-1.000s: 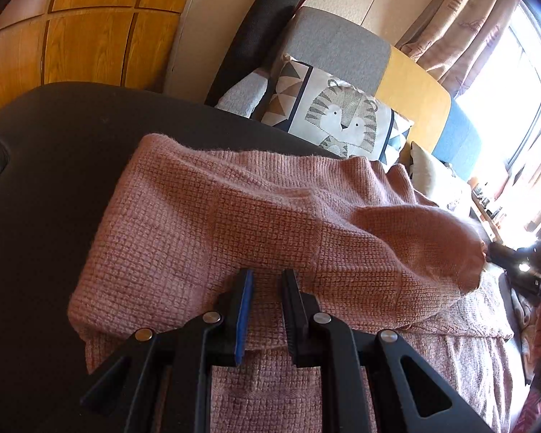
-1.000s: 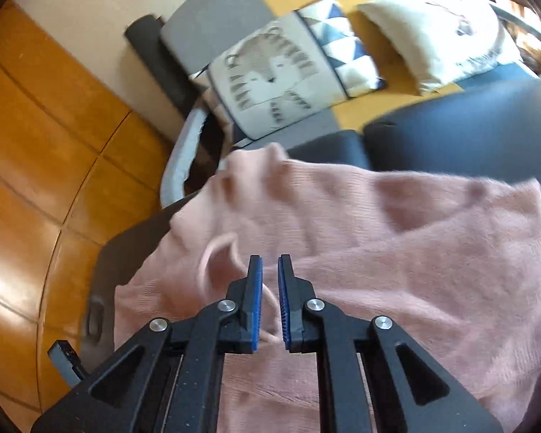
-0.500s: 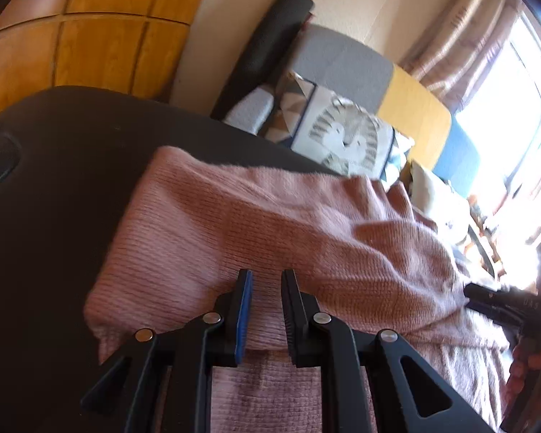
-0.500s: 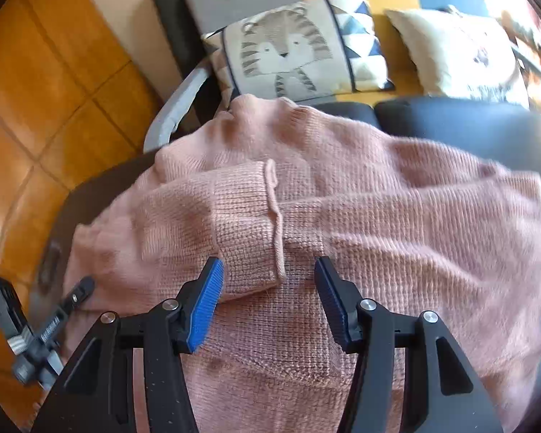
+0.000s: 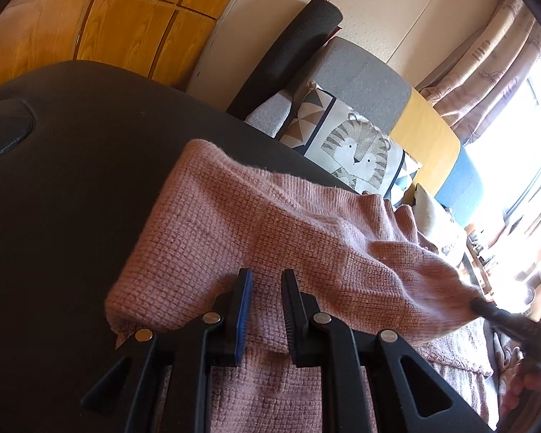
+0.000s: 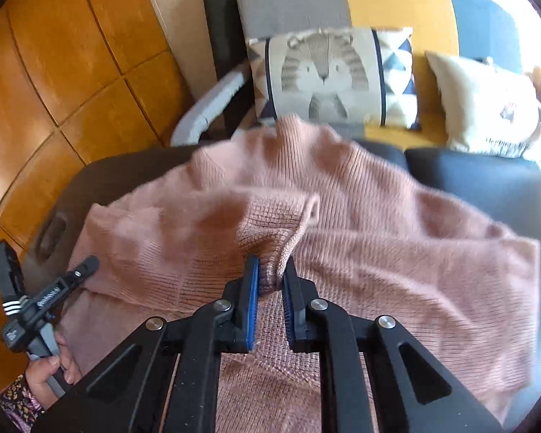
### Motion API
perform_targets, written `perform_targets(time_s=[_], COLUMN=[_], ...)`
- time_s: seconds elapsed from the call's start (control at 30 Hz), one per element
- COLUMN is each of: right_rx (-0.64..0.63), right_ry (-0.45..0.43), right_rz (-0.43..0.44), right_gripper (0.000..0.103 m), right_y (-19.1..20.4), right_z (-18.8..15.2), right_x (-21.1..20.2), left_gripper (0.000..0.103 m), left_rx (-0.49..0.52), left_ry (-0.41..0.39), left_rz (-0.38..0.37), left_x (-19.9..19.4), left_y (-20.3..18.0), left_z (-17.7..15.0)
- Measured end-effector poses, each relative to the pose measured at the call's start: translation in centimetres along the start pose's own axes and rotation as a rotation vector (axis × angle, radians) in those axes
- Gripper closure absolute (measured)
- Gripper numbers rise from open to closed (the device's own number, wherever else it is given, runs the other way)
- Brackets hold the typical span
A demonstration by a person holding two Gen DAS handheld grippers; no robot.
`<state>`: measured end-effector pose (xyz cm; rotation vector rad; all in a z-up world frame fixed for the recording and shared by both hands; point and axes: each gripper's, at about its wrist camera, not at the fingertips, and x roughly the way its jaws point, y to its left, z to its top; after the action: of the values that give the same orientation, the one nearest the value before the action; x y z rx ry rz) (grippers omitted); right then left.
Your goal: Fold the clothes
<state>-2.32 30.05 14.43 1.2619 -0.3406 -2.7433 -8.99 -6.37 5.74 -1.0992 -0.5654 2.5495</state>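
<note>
A: Left hand-held gripper point(image 5: 265, 288) status?
B: Jaws nearly closed, resting over the pink knit sweater point(image 5: 270, 223); grip on fabric cannot be confirmed.
A: Right hand-held gripper point(image 6: 270, 278)?
B: Jaws have just closed, pinching the sleeve cuff point(image 6: 281, 231). Sweater lies spread ahead of both on the dark cushion point(image 6: 487, 180).

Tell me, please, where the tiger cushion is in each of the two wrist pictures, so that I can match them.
Left wrist view: the tiger cushion is right of centre, above the pink sweater.
Right wrist view: the tiger cushion is at top centre, just beyond the sweater's collar.
Shared landmark: the grey sofa back behind the cushion.
</note>
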Motion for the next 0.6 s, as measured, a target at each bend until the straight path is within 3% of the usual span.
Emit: perform_targets(time_s=[0.17,0.3,0.43,0.6], right_rx=[0.033,0.056,0.023,0.052], right_ry=[-0.003,0.041,0.032,-0.115], right_rz=[-0.036,-0.085,-0.092,-0.047], right_gripper=[0.096,0.096,0.094,0.092], right_y=[-1.0,-2.0,-2.1,-1.4], right_z=[-0.1,-2.1,-3.5,-1.6], right_x=[-0.7,0.6,0.8,-1.9], left_gripper=[0.087,0.087,0.087,0.087], left_rx=[-0.008,-0.012,-0.013,-0.012], left_ry=[0.009,0.014,0.015,0.017], left_rz=[-0.011,-0.022,-0.028,-0.035], left_x=[0.2,0.3,0.2,0.3], left_y=[0.3,0.6,0.8,1.0], left_z=[0.1,0.1,0.1,0.2])
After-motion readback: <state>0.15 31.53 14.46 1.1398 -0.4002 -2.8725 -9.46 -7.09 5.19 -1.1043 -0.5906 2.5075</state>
